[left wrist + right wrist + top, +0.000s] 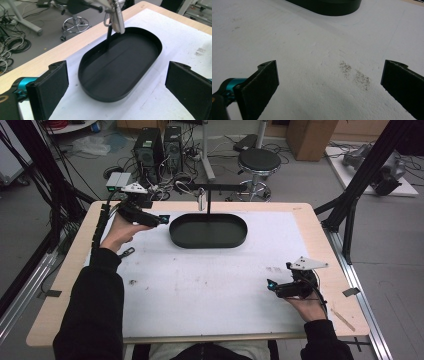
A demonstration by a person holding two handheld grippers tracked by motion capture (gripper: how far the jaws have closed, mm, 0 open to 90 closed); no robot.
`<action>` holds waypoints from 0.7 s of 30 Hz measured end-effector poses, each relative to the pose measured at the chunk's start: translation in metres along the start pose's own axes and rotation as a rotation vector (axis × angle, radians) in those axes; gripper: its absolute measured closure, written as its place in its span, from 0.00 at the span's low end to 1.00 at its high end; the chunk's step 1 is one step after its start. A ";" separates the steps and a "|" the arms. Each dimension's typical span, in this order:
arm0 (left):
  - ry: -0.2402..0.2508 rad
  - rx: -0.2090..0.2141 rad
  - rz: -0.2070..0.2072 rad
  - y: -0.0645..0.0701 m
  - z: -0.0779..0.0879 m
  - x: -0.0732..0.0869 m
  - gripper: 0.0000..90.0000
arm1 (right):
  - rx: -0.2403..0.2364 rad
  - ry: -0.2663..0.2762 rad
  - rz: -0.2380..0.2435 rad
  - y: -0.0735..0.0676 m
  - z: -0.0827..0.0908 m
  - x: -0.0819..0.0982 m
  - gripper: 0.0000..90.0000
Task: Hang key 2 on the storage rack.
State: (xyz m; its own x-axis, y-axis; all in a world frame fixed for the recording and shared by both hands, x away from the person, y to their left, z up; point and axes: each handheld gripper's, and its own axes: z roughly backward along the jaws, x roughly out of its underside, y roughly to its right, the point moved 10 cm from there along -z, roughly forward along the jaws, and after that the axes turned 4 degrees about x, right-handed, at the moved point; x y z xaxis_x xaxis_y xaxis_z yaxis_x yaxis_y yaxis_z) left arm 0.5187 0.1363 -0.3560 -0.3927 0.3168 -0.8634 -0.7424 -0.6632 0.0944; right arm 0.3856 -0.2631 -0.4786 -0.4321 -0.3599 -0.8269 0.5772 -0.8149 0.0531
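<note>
Workshop floor with cables, computer towers and a stool [258, 161] lies beyond the tabletop [320, 235], which carries a white foam sheet [200, 285].

Black oval tray [208, 231], shallow, sits on the sheet at the far middle of the tabletop. An upright black post rises from its far rim to a horizontal bar; a silver metal piece [117, 18] with a ring hangs from the bar above the tray's far end.

Left gripper [162, 219], in the left hand [120, 232], is held just beside the tray's left end, pointing at it, not touching. In the left gripper view its jaws are spread wide, nothing between them, the tray lying directly ahead.

Right gripper [270, 284], in the right hand [310, 307], is well apart from the tray, low over the sheet at the near right. Jaws spread wide, empty. Grey smudge [355, 75] on the foam just ahead between them; tray edge farther ahead.
</note>
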 end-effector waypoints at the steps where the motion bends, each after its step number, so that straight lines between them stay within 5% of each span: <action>1: -0.005 -0.006 0.004 -0.002 0.003 0.002 0.06 | 0.000 0.001 -0.001 0.000 0.000 0.000 0.01; 21: -0.001 -0.100 0.076 -0.043 0.047 0.046 0.06 | 0.004 -0.011 0.008 -0.001 -0.002 0.001 0.01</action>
State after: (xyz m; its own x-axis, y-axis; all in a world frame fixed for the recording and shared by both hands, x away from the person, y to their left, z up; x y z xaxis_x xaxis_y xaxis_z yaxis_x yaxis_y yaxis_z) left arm 0.5070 0.2109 -0.3766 -0.4462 0.2634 -0.8553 -0.6529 -0.7494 0.1098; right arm 0.3858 -0.2622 -0.4808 -0.4352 -0.3713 -0.8202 0.5781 -0.8136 0.0616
